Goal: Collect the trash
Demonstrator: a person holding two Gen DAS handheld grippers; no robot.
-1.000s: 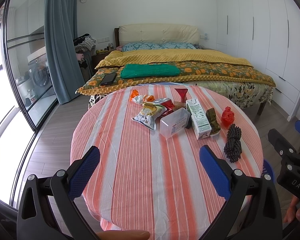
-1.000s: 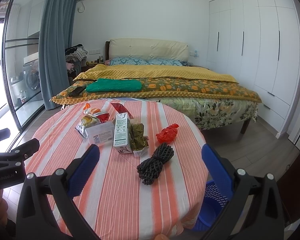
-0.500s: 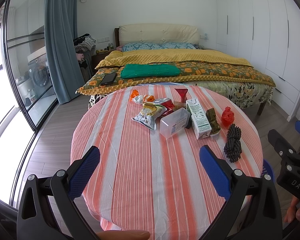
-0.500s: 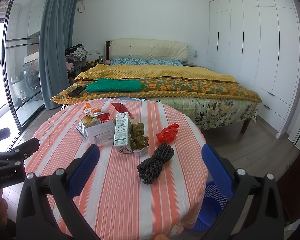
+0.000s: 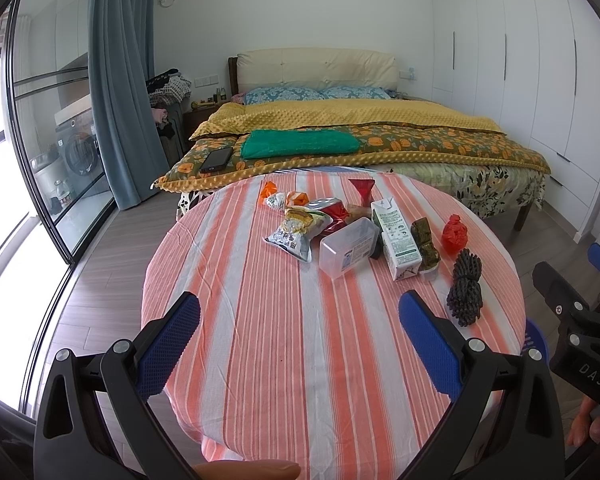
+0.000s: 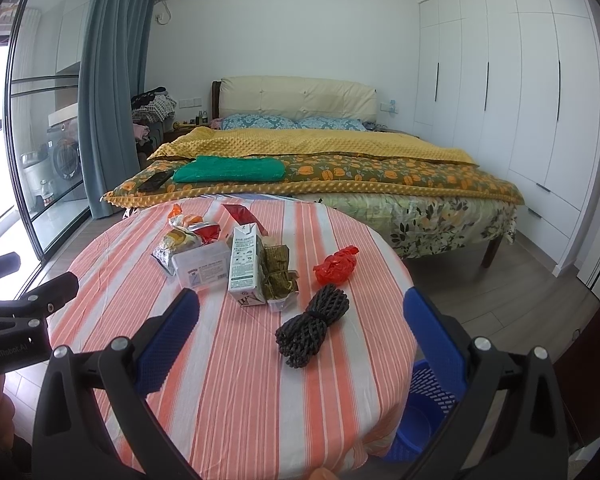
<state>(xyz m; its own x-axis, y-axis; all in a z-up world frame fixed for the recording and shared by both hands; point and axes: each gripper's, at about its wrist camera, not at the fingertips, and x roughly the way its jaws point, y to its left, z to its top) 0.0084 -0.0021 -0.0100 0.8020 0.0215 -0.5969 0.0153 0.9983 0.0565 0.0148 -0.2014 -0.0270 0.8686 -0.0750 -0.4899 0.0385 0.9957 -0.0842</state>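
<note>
Trash lies near the far edge of the table (image 6: 228, 380). Black foam net (image 6: 313, 325), nearest the right edge, looks light and soft; pinch its middle. Left gripper (image 5: 299, 334) and right gripper (image 6: 300, 330) are both wide, empty.

Orange-and-white striped tablecloth (image 5: 284, 320) — red bag (image 6: 336, 266), black netting (image 6: 312, 326), seemingly blue basket (image 6: 424, 412).

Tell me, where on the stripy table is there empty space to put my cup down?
The near half of the table, between the left gripper and the clear box, is bare. The left edge beside the snack bag is free too. The far right is crowded: milk carton, red bag, black net bundle.
</note>
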